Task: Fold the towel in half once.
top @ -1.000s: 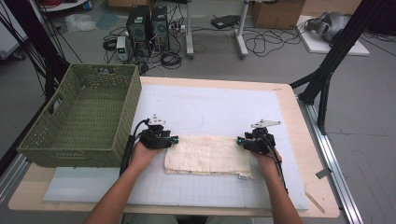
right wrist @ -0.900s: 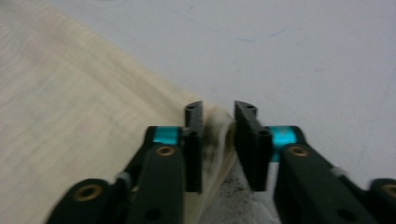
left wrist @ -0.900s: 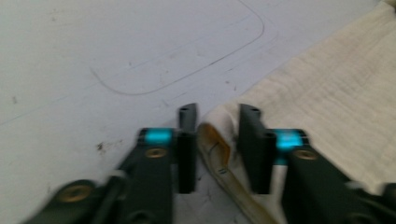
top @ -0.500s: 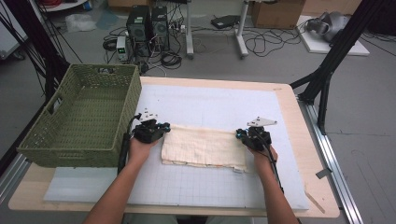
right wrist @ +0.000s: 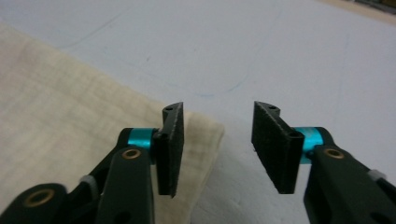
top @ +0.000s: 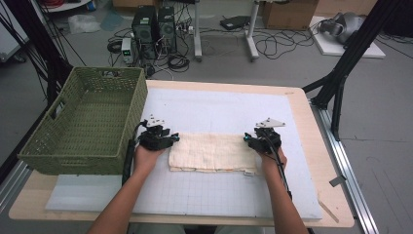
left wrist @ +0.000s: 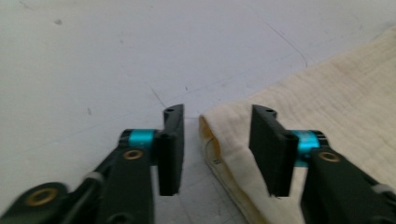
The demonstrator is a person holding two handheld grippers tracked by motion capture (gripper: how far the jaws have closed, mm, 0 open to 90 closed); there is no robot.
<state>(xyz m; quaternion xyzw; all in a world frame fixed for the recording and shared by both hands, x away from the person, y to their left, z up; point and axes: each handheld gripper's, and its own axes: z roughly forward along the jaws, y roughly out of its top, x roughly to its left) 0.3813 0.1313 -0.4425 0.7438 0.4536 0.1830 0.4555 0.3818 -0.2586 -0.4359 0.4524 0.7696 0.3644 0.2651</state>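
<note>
Left gripper [top: 171, 138] sits at the left end of the cloth [top: 212, 152], and its jaws have just been opening. In the left gripper view [left wrist: 217, 147] they stand apart with the folded corner of the cloth [left wrist: 327, 107] between them, and the pads do not press on it, so the cloth is released. Right gripper [top: 249, 140] sits at the cloth's right end, its jaws likewise just opening. In the right gripper view [right wrist: 217, 147] the gap between them is over the bare mat [right wrist: 280, 56], and the corner of the cloth [right wrist: 70, 116] lies beside and under one jaw, not pinched.

Folded into a long band, the cream cloth lies flat on the white gridded mat [top: 219, 107], about midway across the table [top: 311, 122] and toward its near side. A hand [top: 146, 157] holds the left gripper and another hand [top: 272, 161] the right, with both forearms coming in from the near edge. A green basket [top: 83, 126] stands on the table's left part, just beside the left gripper, apart from the cloth.
</note>
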